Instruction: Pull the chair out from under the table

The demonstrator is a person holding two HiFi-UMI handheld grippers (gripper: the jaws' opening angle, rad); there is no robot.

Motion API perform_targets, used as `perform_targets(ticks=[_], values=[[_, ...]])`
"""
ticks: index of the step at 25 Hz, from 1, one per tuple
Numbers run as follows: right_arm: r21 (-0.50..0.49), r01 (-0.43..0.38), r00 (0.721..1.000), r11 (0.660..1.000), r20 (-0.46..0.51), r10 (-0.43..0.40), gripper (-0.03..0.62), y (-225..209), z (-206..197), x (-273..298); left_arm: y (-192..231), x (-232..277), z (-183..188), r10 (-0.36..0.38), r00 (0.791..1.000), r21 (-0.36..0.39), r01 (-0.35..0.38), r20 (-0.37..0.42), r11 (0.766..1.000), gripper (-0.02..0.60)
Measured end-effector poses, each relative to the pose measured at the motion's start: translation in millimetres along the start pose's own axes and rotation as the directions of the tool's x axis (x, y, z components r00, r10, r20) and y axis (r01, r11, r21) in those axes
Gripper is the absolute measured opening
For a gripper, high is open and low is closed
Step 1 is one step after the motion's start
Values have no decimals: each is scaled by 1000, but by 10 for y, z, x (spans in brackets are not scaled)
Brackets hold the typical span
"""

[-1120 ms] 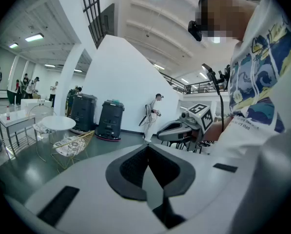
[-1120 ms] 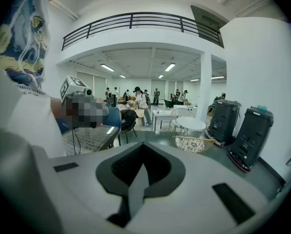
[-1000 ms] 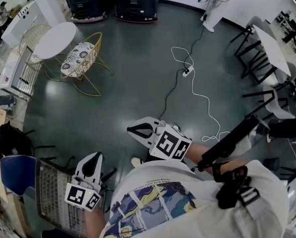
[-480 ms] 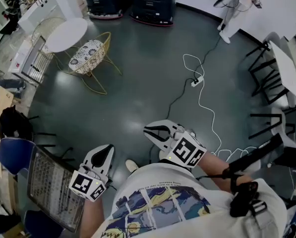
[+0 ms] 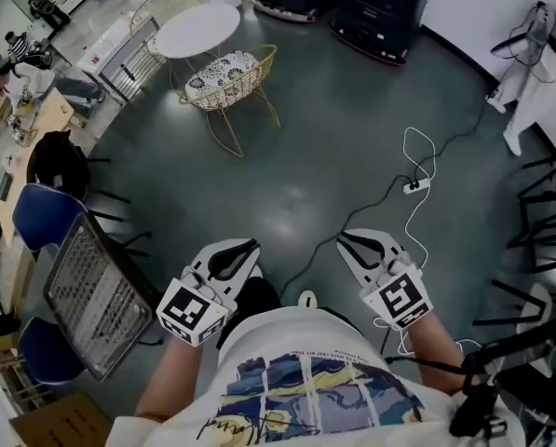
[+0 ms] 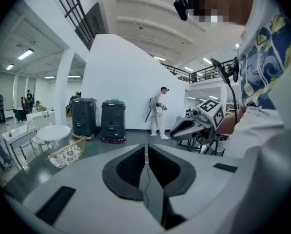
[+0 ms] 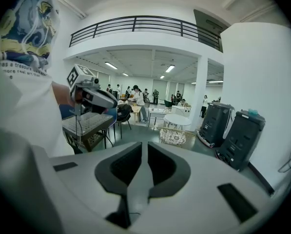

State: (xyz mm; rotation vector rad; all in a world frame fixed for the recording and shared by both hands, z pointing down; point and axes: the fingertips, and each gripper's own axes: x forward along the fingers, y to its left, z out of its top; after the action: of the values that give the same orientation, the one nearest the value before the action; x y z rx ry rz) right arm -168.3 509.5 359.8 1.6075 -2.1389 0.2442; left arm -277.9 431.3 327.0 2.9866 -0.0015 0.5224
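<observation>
Nothing is done yet. The gold wire chair stands tucked against the round white counter, well apart from both claws. The left claw is clenched and empty. The right claw, nearly closed with nothing between its jaws, has just been easing apart. The chair seems to face the counter, back toward the person, with its long axis across the view.

Chair beside table (far left)
</observation>
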Motion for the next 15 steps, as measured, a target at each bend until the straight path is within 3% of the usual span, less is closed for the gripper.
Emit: perform_targets(ticks=[7,12,15], values=[[4,-3,1000,1000,-16,3,32,-724,-181,540,860,560,54,30,999,-38,-31,-34,999,12],[-4,-11,994,1000,-106,11,40,-1443,-214,1301,1759,1171,230,-14,1000,-74,15,1,997,12],[-27,-42,985,999,-171,37,41,-1908,-95,1820,2389,1461,553,-33,998,-106,38,53,994,12]])
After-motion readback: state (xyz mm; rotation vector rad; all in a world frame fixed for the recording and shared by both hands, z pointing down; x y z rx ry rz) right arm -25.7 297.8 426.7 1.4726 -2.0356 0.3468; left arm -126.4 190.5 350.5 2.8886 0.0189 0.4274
